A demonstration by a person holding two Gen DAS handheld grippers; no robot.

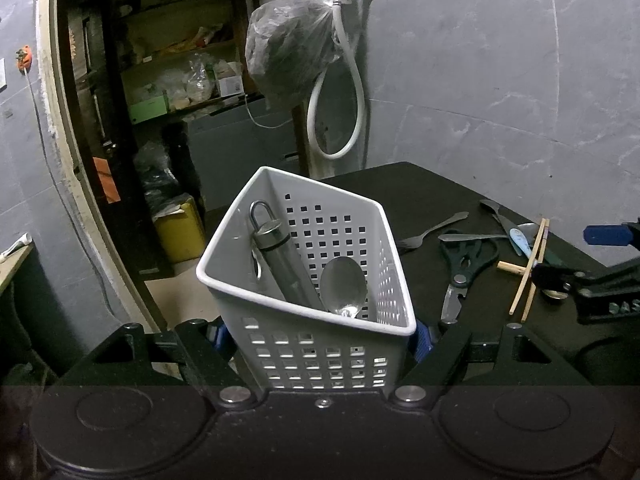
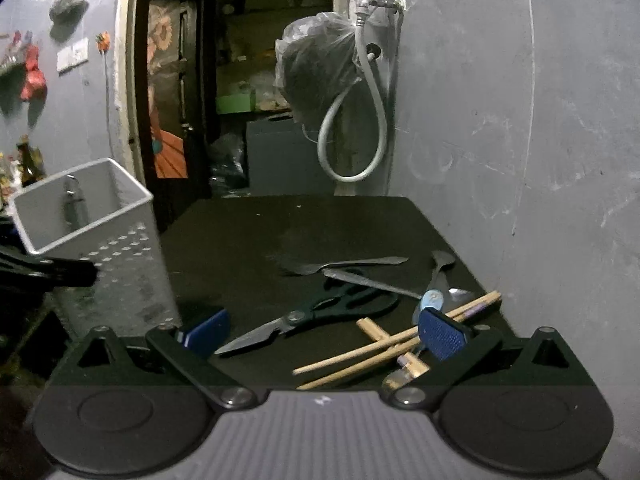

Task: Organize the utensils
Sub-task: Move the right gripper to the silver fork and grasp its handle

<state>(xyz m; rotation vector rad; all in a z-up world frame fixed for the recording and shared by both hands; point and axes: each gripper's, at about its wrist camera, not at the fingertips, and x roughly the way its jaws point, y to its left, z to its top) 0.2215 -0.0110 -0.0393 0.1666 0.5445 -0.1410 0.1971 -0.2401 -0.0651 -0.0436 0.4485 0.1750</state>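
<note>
My left gripper (image 1: 320,336) is shut on a white perforated basket (image 1: 320,360), its blue pads pressing both side walls. Inside lean a metal tube tool with a loop (image 1: 280,264) and a steel spoon (image 1: 344,284). My right gripper (image 2: 324,334) is open, low over the black table (image 2: 260,232), with nothing between its pads (image 2: 442,336). Under it lie black scissors (image 2: 328,308) and wooden chopsticks (image 2: 380,350). Beyond are a fork (image 2: 344,265), a knife (image 2: 372,283), a blue-handled spoon (image 2: 432,300) and another spoon (image 2: 440,264). The basket (image 2: 100,216) stands at the left.
A grey wall (image 2: 520,120) runs close along the table's right side. A tap with a looped hose (image 2: 352,120) and a hanging plastic bag (image 2: 316,64) sit behind the table. An open doorway (image 2: 240,80) leads to cluttered shelves. The table's far half is bare.
</note>
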